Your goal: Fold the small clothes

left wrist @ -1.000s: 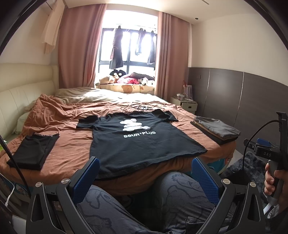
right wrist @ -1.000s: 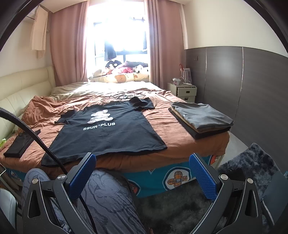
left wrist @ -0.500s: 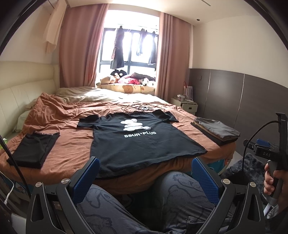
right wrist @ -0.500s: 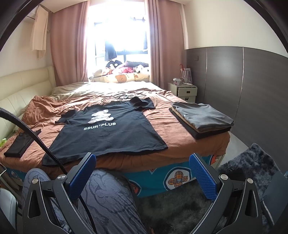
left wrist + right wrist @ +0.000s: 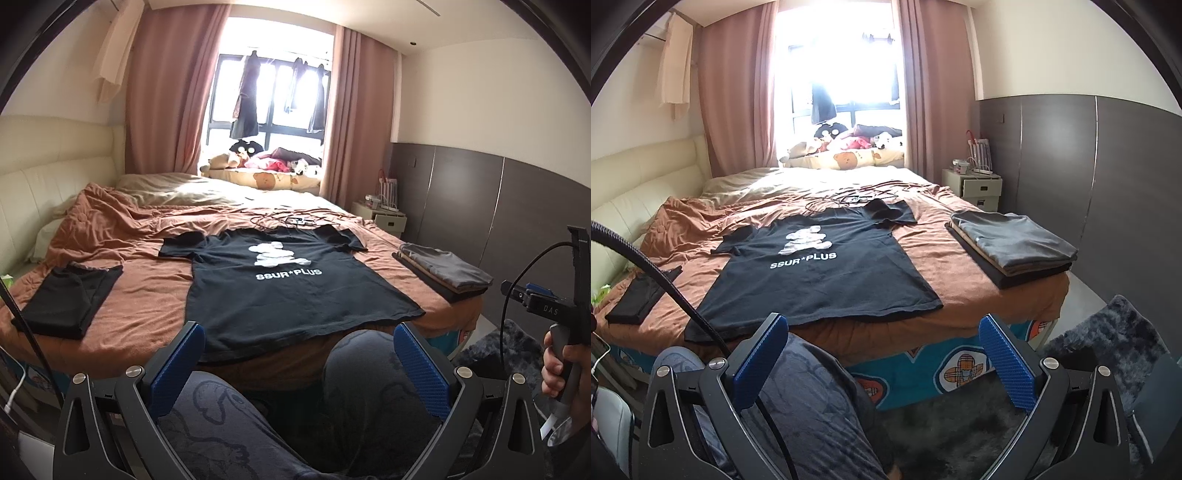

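Left wrist view: black T-shirt [image 5: 291, 284] printed "SSUR*PLUS" lies flat mid-bed, hem at near edge. Left gripper [image 5: 297, 363] spread wide, empty, over person's knees [image 5: 354, 369]. Folded black garment [image 5: 68, 299] at left, folded stack [image 5: 443, 269] at right. "DAS" on right-hand tool.

Right wrist view: right gripper [image 5: 882, 356] gaping, empty. Rust bedspread [image 5: 945, 266], nightstand [image 5: 979, 186], dark rug [image 5: 1108, 332].

The person's knee [image 5: 362, 354] hides part of the black T-shirt's [image 5: 291, 291] hem.
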`<action>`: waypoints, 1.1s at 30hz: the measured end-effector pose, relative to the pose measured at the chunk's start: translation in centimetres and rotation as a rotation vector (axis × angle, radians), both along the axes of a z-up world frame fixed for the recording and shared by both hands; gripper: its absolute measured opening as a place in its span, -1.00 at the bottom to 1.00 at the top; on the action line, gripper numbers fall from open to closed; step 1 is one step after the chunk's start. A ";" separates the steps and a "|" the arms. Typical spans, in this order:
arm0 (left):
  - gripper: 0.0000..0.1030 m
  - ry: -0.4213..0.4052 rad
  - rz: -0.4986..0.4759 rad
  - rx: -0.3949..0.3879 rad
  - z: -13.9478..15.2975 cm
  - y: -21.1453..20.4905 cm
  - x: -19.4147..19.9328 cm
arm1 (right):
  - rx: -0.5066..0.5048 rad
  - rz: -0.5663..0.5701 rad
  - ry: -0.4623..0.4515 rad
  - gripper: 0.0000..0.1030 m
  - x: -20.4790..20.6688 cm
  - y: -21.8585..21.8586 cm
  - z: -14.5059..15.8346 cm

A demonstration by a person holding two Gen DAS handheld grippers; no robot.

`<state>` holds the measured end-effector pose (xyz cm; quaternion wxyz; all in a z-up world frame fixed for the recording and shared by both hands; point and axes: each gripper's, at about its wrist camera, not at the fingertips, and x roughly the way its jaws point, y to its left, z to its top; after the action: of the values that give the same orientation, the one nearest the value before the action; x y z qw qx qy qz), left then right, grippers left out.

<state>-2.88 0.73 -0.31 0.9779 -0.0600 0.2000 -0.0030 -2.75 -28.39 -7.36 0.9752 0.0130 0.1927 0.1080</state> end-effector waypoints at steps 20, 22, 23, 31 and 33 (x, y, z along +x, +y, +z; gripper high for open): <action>0.99 0.046 0.150 -0.037 0.5 8.0 7.5 | 0.024 0.137 0.051 1.00 12.7 6.1 0.9; 0.99 0.056 0.167 -0.034 0.4 8.9 8.3 | 0.025 0.150 0.061 1.00 13.9 6.7 0.9; 0.99 0.061 0.175 -0.036 0.3 9.5 8.6 | 0.022 0.157 0.065 1.00 14.6 7.1 0.9; 0.98 0.108 0.229 -0.073 -0.7 13.6 12.1 | -0.001 0.199 0.111 1.00 20.4 10.4 1.2; 0.97 0.124 0.241 -0.078 -0.9 14.6 13.1 | -0.001 0.201 0.117 1.00 21.6 11.2 1.5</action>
<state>10.26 15.30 -1.24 0.9539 -0.1217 0.2511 0.1101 18.83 -17.19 -5.84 0.9466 -0.0006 0.2496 0.2042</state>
